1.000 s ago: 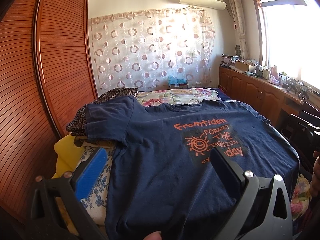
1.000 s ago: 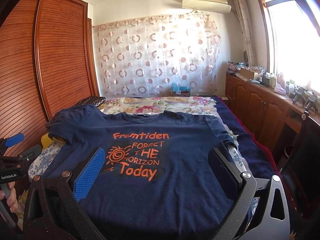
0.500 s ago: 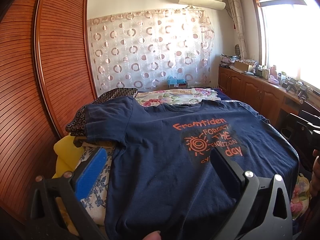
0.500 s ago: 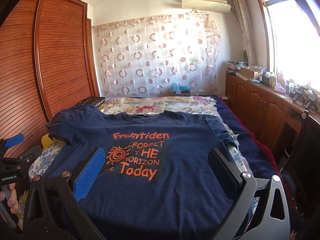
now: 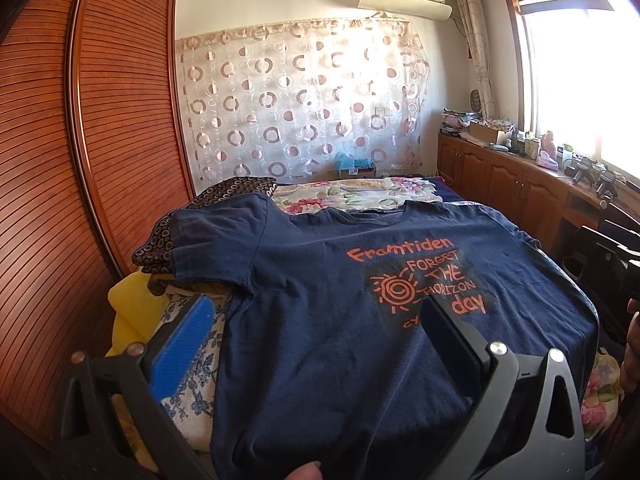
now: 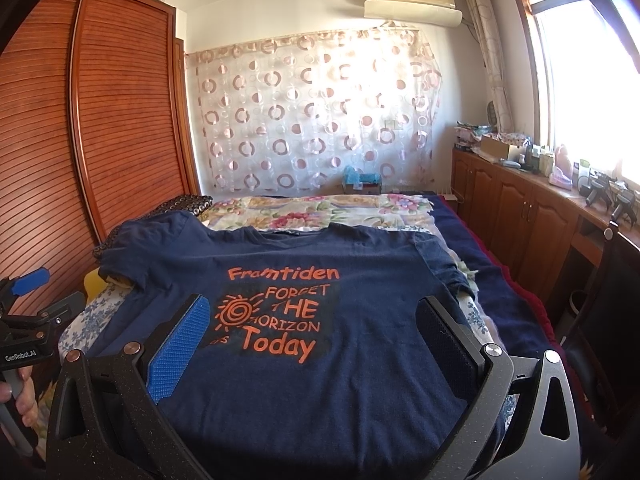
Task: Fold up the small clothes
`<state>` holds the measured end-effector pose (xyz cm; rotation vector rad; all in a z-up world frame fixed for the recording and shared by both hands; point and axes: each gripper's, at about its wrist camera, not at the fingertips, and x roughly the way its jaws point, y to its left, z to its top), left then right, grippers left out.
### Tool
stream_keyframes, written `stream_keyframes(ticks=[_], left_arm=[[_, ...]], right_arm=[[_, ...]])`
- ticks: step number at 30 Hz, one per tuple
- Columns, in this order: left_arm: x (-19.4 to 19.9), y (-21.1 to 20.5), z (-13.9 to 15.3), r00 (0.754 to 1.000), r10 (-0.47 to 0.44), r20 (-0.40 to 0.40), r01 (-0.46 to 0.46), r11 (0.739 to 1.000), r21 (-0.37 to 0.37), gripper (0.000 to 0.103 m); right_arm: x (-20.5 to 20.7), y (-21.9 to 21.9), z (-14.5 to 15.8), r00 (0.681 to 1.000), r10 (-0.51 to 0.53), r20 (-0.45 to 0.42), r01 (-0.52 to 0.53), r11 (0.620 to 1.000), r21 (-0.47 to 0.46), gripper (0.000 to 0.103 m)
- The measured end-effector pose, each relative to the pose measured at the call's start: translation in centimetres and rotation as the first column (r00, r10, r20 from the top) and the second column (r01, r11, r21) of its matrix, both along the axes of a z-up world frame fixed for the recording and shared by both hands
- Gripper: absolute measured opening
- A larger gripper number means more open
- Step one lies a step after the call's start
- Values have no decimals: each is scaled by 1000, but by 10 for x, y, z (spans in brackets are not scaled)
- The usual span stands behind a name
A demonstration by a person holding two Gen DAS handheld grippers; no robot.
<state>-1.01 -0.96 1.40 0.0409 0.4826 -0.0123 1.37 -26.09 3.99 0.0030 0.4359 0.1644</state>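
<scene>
A navy T-shirt [image 5: 320,320] with orange print lies spread flat, face up, on the bed, collar towards the far curtain. It also shows in the right wrist view [image 6: 320,360]. My left gripper [image 5: 316,312] is open and empty, hovering over the shirt's near left part. My right gripper [image 6: 312,312] is open and empty, hovering over the shirt's lower middle, just below the print. The left gripper's body [image 6: 28,320] shows at the left edge of the right wrist view.
A wooden slatted wardrobe [image 5: 80,160] stands close on the left. A dark patterned cloth [image 5: 224,196] and a yellow item [image 5: 128,304] lie at the bed's left. A floral quilt [image 6: 320,212] lies beyond the collar. Wooden cabinets [image 6: 532,220] with clutter run along the right.
</scene>
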Motion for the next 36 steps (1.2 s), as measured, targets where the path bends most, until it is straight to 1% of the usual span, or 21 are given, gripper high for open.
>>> stream_keyframes(ticks=[7,9,10,13,16,18,23,27,31,36], left_arm=[[1,1,0,1000,0,0,0,1000,-1,103],[2,0,-1,1000,-1,-5,1,1000,-1,103],[3,1,-1,1000,-1,-9,1,1000,-3,103],[7,6,-3,1000,3,-18,-3,1000,-7,103],[14,14,-7,1000,12,-27,-13,1000,-15,103],[19,22,-8,999,28,-29,-29,999,-15,103],[32,48,-14,997,60,-44,-61,998,-28,103],[42,71,-19,995,83,-49,-83,996,-17,103],[55,99,-25,992,108,-61,-110,994,-24,103],[76,129,-36,986,132,-98,-135,990,-30,103]], right_arm=[[0,-2,0,1000,-1,-4,1,1000,0,103],[2,2,-1,1000,0,-4,0,1000,-1,103],[0,8,5,1000,1,-4,-1,1000,-3,103],[1,14,9,1000,11,-3,-11,1000,-15,103],[6,19,5,999,34,-12,-34,999,-9,103],[13,19,-4,999,46,-17,-46,999,-4,103],[28,30,-9,995,102,-18,-102,995,-1,103],[38,38,-13,990,142,-27,-142,990,-3,103],[52,51,-20,983,176,-41,-177,984,-18,103],[71,71,-32,972,222,-72,-225,974,-36,103]])
